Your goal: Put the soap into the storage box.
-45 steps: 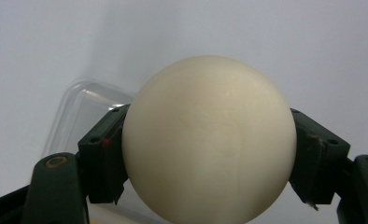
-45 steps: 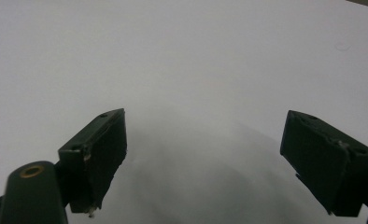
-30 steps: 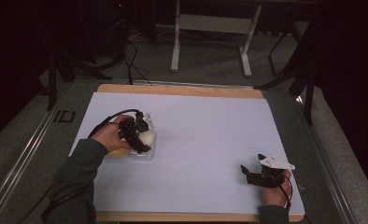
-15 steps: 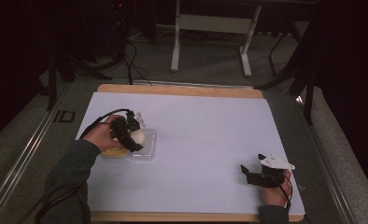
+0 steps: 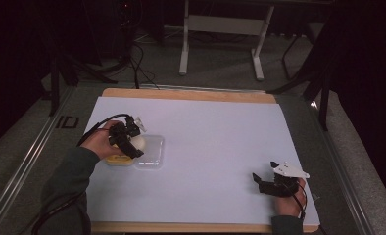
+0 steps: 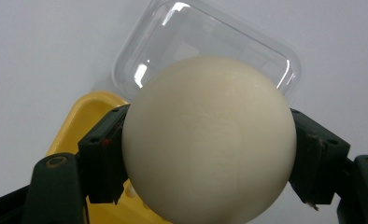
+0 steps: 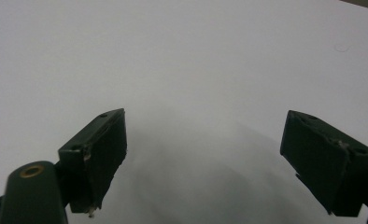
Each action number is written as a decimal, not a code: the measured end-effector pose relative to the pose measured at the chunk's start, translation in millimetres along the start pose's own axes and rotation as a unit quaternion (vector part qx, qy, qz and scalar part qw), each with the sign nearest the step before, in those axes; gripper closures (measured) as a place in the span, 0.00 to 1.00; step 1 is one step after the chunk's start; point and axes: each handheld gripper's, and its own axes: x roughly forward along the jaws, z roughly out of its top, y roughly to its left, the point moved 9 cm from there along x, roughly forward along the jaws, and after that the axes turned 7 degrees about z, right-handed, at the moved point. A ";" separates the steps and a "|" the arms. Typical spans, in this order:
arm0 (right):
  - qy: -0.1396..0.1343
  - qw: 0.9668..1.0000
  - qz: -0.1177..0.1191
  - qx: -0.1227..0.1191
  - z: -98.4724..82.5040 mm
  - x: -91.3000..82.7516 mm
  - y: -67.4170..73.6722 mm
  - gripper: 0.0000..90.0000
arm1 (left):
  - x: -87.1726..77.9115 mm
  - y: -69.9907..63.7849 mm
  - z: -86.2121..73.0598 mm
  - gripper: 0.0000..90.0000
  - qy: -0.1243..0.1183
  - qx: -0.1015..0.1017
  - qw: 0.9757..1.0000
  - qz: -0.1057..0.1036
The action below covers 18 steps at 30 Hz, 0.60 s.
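Observation:
A cream-white ball (image 6: 209, 140) sits clamped between the two black jaws of my left gripper (image 6: 209, 161), held just above a yellow tray (image 6: 86, 121) and a clear plastic lid (image 6: 182, 28) lying beside it. In the high view the left gripper (image 5: 132, 142) holds the ball (image 5: 138, 142) over the yellow tray (image 5: 116, 160) and the clear lid (image 5: 151, 152) on the left of the white sheet. My right gripper (image 5: 267, 184) rests low at the front right, open, with nothing between its fingers (image 7: 102, 149).
A white sheet (image 5: 215, 147) covers the wooden table (image 5: 191, 94). Grey floor, a table frame (image 5: 220, 24) and cables (image 5: 132, 54) lie beyond the far edge. Bare white sheet (image 7: 182, 60) spreads ahead of the right gripper.
My left gripper has drawn back toward the left and near side with the ball, from over the clear lid to over the yellow tray. The right gripper has stayed put.

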 end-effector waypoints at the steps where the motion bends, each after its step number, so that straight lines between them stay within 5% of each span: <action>1: 0.000 1.000 0.000 0.000 0.0 0.0 0.0 0.16 | 0.0 0.0 0.0 0.28 0.000 0.000 1.000 0.000; 18: 0.001 1.000 -0.001 -0.001 -0.1 0.1 0.2 0.16 | 6.7 14.5 -15.5 0.28 0.014 -0.037 0.999 0.009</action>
